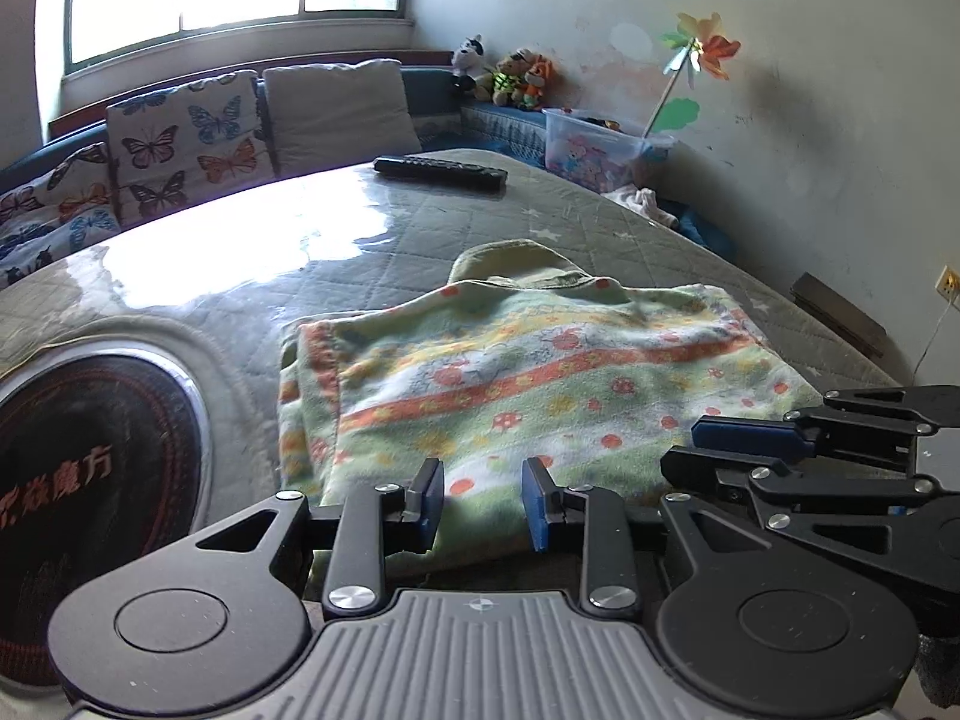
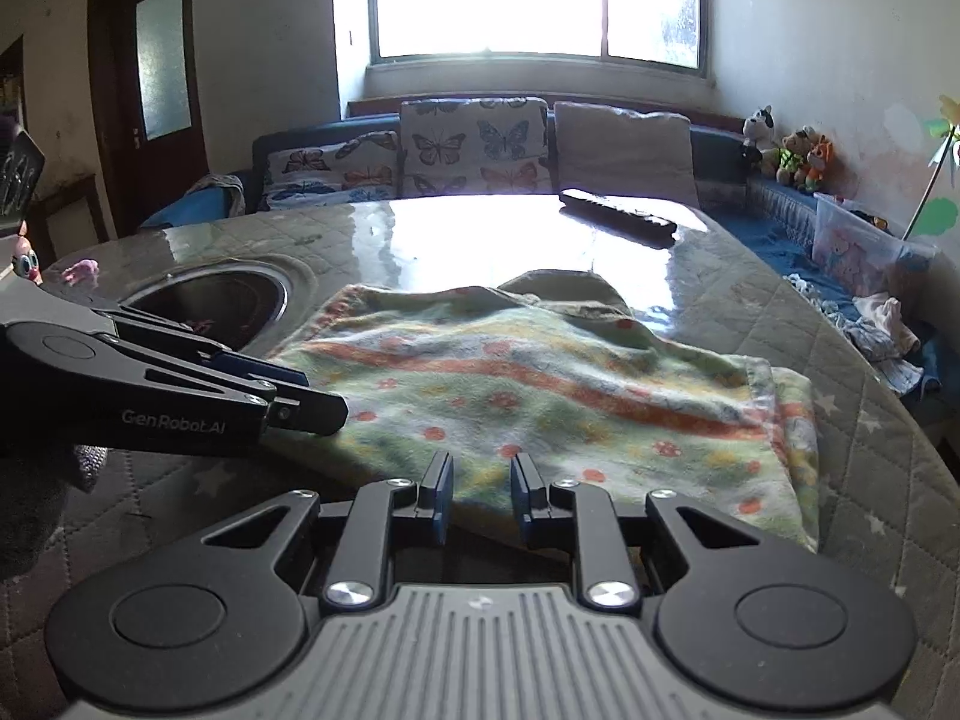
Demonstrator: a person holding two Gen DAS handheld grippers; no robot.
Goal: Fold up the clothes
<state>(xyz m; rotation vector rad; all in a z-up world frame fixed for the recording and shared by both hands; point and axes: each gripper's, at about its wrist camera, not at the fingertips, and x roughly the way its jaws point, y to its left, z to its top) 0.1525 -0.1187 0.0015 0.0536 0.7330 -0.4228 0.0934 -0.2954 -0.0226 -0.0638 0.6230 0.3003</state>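
A folded green fleece garment (image 1: 528,384) with orange stripes and red mushroom print lies on the quilted table cover; a plain green part sticks out at its far side. It also shows in the right wrist view (image 2: 540,396). My left gripper (image 1: 483,501) is open at the garment's near edge, empty. My right gripper (image 2: 480,495) is open at the near edge too, empty. The right gripper shows in the left wrist view (image 1: 780,450) at the garment's right side. The left gripper shows in the right wrist view (image 2: 288,396) over the garment's left edge.
A round induction hob (image 1: 90,480) is set into the table left of the garment. A black remote (image 1: 441,173) lies at the far side. A sofa with butterfly cushions (image 2: 474,144), plush toys (image 1: 510,75) and a plastic box (image 1: 600,150) stand beyond the table.
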